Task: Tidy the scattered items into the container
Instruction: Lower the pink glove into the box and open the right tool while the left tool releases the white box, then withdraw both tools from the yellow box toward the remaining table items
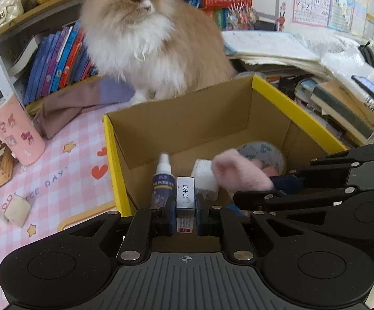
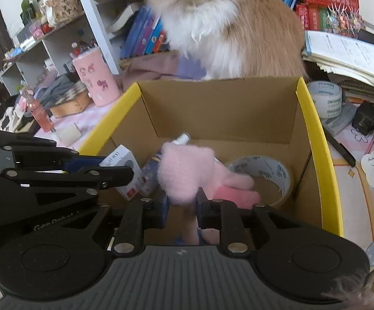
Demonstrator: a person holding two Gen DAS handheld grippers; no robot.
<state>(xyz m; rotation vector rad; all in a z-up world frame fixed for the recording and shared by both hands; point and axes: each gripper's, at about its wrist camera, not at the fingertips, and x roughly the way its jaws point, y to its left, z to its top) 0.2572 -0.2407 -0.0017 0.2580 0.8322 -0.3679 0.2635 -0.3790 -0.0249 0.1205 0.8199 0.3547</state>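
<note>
Both grippers are hanging over the cardboard box (image 1: 187, 129) at once. The left gripper (image 1: 185, 213) is pinching the little staples box (image 1: 185, 196) tight, long axis running straight out ahead of the jaws, already inside the rim. The right gripper (image 2: 181, 206) is holding the pink fuzzy glove (image 2: 187, 173) in narrow jaws, above the tape roll (image 2: 264, 175) on the bottom. A plug adapter (image 1: 16, 210) is sitting out on the desk (image 1: 65, 178), nearer the left hand.

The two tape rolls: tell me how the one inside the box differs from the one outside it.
The tape roll in the cardboard box leans tilted on the box floor beside the pink plush toy; the tape roll outside stands flat, just past the box's yellow rim. Both are clear, printed packing tape.
</note>
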